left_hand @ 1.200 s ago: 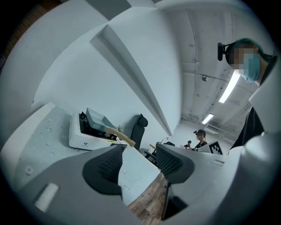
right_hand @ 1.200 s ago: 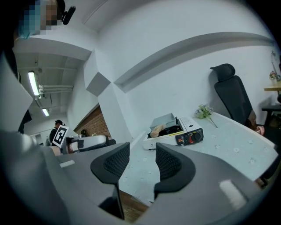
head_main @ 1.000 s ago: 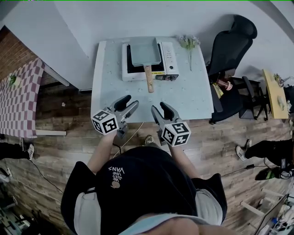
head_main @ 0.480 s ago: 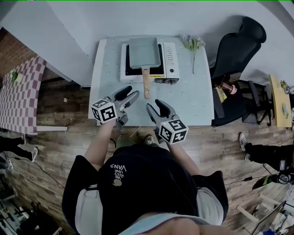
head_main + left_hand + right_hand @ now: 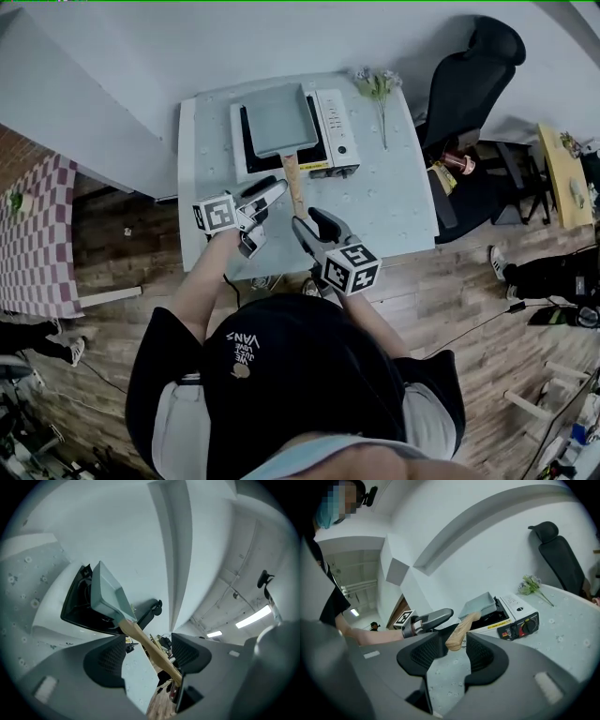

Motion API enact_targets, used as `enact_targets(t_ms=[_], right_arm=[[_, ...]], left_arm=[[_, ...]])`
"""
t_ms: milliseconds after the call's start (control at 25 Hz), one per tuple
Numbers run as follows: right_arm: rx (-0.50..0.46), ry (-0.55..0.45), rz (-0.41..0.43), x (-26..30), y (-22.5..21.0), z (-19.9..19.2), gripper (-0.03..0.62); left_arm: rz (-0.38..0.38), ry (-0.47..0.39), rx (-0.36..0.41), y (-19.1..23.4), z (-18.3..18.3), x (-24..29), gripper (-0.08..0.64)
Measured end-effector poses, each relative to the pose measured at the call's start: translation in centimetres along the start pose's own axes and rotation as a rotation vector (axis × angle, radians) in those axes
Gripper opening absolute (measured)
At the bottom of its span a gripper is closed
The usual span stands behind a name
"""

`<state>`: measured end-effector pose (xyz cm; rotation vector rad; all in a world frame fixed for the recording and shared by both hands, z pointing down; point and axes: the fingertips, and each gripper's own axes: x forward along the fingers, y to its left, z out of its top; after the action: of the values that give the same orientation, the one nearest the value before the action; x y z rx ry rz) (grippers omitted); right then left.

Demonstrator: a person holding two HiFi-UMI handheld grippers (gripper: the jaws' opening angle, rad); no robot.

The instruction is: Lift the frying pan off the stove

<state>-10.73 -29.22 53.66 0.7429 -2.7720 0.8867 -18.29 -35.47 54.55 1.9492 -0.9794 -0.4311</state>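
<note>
Left gripper [image 5: 147, 656] status: jaws spread and opening, pads pressing on nothing. Its own view shows the wooden handle [image 5: 145, 641] running diagonally across the gap, closer to the pad at the right of the frame. Whether it touches that pad cannot be told. Right gripper [image 5: 452, 653] status: jaws spread and empty, with the free end of the handle just beyond the gap.

Location of the work item: the frying pan [image 5: 279, 120], rectangular and grey-blue, sits on the stove [image 5: 335, 131] at the upper centre of the head view, on the pale table [image 5: 394, 187]. The handle points down-frame toward the person. Both grippers lie just below the stove, one to each side of the handle.

Step in hand, as judged: approach and grasp. The lift has not begun.

Recommended procedure:
1. Centre the handle between the pads before closing, so it is not pushed sideways.
2. Grip well up the handle, toward the pan body, to limit droop at the likely heavier end.
3. Close firmly and confirm there is no slip before loading the grip.
4. Raise straight up until the base clears the stove top, keeping the pan level.
5. Keep clear of the control knob [image 5: 529, 626] on the stove front.
</note>
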Motion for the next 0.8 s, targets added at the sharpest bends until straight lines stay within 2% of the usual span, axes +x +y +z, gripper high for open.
enact_targets(t_ms=[160,320,480,600,680,800], right_arm=[[0.145,-0.046,-0.024,0.6,-0.6,0.2,0.175],[0.262,-0.086,-0.034,1.1,-0.5,0.2,0.16],[0.418,-0.149,-0.028,1.1,-0.7,0.1,0.124],[0.485,-0.178,-0.029,1.0,-0.9,0.1,0.103],[0.503,-0.188,-0.032,0.9,-1.0,0.1,0.103],[0.517,-0.196,-0.041,0.8,-0.9,0.2,0.103]], left_arm=[[-0.06,0.01,-0.11,0.9,0.6,1.4,0.284],[-0.108,0.053,-0.169,1.7,0.5,2.6,0.29],[-0.147,0.066,-0.234,2.1,0.3,3.9,0.29],[-0.151,0.061,-0.337,2.6,-0.1,4.7,0.29],[-0.171,0.051,-0.346,2.5,0.1,5.5,0.29],[-0.182,0.049,-0.31,2.4,0.1,6.5,0.288]])
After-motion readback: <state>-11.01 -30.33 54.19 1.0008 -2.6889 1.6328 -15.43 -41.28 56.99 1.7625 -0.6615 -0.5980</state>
